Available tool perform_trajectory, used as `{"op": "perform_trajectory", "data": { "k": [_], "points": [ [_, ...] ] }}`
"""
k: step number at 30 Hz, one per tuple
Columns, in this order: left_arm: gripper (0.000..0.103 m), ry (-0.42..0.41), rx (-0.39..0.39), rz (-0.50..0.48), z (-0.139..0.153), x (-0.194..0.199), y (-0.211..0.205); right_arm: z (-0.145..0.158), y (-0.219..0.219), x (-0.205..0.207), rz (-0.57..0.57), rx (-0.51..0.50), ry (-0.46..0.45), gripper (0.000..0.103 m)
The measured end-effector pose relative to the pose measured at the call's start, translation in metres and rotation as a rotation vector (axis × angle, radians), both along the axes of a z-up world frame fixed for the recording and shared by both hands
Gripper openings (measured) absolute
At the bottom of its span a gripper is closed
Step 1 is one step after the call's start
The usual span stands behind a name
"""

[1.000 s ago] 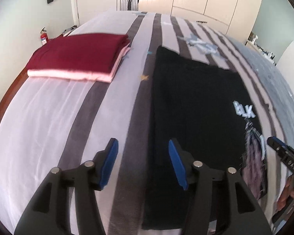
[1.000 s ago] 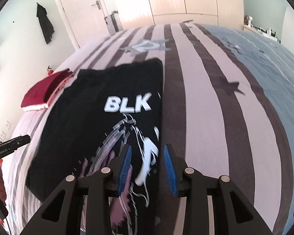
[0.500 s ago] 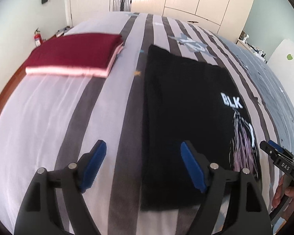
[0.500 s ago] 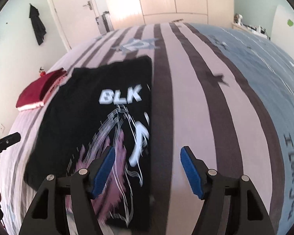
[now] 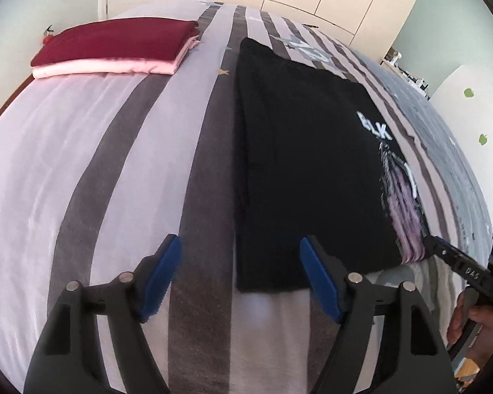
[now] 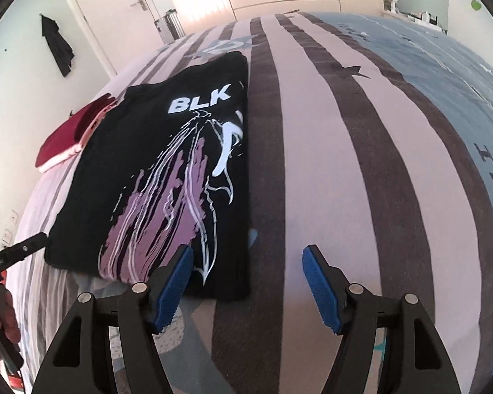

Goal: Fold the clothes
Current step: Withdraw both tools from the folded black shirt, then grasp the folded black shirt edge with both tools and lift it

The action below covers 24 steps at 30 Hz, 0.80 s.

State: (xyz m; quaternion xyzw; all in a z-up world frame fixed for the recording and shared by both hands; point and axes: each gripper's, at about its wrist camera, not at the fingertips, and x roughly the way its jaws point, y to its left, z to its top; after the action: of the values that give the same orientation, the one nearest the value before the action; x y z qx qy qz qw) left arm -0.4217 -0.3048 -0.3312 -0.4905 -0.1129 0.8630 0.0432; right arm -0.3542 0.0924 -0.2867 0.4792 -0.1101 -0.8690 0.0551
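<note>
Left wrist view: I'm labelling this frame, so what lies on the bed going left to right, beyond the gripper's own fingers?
Folded red and pink stack → bare striped bedcover → black BLK T-shirt → right gripper at the frame's right edge.

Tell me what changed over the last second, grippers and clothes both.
Both jaws spread: the left hand-held gripper and right hand-held gripper went from narrow to wide open, holding nothing, and drew back toward the black T-shirt's near edge. The shirt stayed flat on the bed; the maroon and pink folded stack stayed put.
</note>
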Motion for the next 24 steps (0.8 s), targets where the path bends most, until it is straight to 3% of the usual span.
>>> {"op": "perform_trajectory", "data": {
  "k": [8,12,16,20,24],
  "points": [
    [0.060,0.012,0.019,-0.005,-0.009,0.008,0.008,-0.002,0.002,0.002,0.025,-0.040,-0.001,0.062],
    [0.045,0.017,0.017,-0.026,-0.008,0.009,0.016,-0.002,0.000,0.001,0.047,-0.049,-0.001,0.061],
    [0.037,0.022,0.002,-0.039,-0.009,0.008,0.023,-0.004,-0.005,-0.001,0.083,-0.057,-0.004,0.058],
    [0.029,0.017,-0.010,-0.039,-0.011,0.006,0.028,-0.005,-0.010,-0.004,0.120,-0.069,-0.013,0.041],
    [0.015,0.009,-0.005,-0.037,-0.011,0.003,0.027,-0.005,-0.015,-0.006,0.156,-0.060,-0.015,0.027]
  ]
}}
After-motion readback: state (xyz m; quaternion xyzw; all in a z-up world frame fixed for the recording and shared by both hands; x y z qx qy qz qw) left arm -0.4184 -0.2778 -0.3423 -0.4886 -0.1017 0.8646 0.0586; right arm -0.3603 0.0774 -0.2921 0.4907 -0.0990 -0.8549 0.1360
